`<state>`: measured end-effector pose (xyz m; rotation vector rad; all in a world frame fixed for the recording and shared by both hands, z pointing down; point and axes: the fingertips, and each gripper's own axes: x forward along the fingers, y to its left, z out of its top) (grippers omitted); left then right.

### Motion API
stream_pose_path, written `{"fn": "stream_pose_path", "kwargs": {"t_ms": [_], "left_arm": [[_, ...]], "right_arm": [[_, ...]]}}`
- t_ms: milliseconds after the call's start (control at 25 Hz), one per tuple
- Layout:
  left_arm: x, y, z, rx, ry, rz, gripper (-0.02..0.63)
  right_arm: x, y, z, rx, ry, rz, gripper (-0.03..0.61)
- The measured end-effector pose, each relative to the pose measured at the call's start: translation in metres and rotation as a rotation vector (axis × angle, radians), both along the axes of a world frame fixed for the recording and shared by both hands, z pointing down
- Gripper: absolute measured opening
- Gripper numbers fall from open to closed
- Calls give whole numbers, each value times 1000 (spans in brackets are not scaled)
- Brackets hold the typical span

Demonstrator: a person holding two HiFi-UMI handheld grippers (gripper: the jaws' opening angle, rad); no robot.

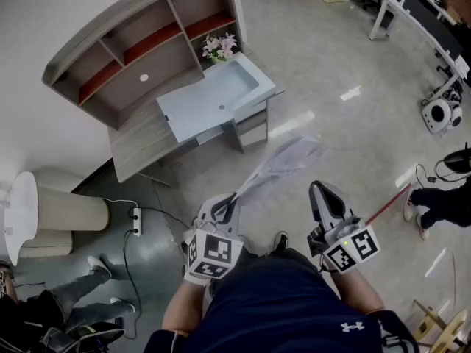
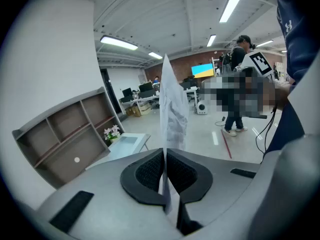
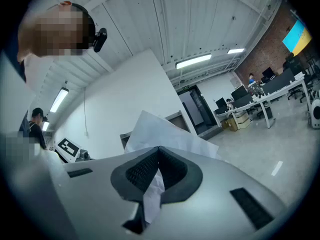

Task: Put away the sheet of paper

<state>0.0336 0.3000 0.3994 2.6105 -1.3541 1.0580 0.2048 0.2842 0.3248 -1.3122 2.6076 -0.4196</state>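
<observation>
while the sheet of paper (image 1: 283,160) is off the floor and in the air in front of the person, it has not yet reached any resting place. its long axis runs from the left gripper (image 1: 225,207) ahead and to the right, its far end fanning out near the tip of the right gripper (image 1: 319,188). the left gripper's jaws are closed tight on the sheet's near edge, with the paper standing edge-on between the pads. the right gripper's jaws are also closed, with a crumpled white fold pinched between them and more white sheet rising beyond. i judge this to be the same sheet, though the head view does not show that contact clearly.

outward from there, the desk (image 1: 143,142) with its pale blue top (image 1: 213,94) lies ahead and to the left, well apart from the paper, so the left gripper is the nearer one. a shelf unit (image 1: 140,57) stands on the desk; nothing shows in its open compartments. a small bunch of flowers (image 1: 219,46) sits at the blue top's far corner.
</observation>
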Motion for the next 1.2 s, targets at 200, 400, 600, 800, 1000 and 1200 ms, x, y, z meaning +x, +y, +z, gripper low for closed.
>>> {"fn": "stream_pose_path", "kwargs": {"t_ms": [200,400,600,800,1000,1200], "left_arm": [[-45,10,-10,22,-4,-20,15],[-76,13,-11,28,4,-31,15],[-103,9,-14,43,4,-37,15],[-125,7,-13,50,9,-36,15],[-147,9,-9,52,26,-23,15],[-168,10,5,33,50,-10,15]], "right_arm": [[-41,7,-7,14,4,-11,12],[-73,11,-13,24,26,-26,12],[-98,9,-14,32,35,-28,12],[-119,11,-17,44,33,-20,12],[-140,17,-20,68,57,3,12],[-157,28,-11,52,88,34,12]]}}
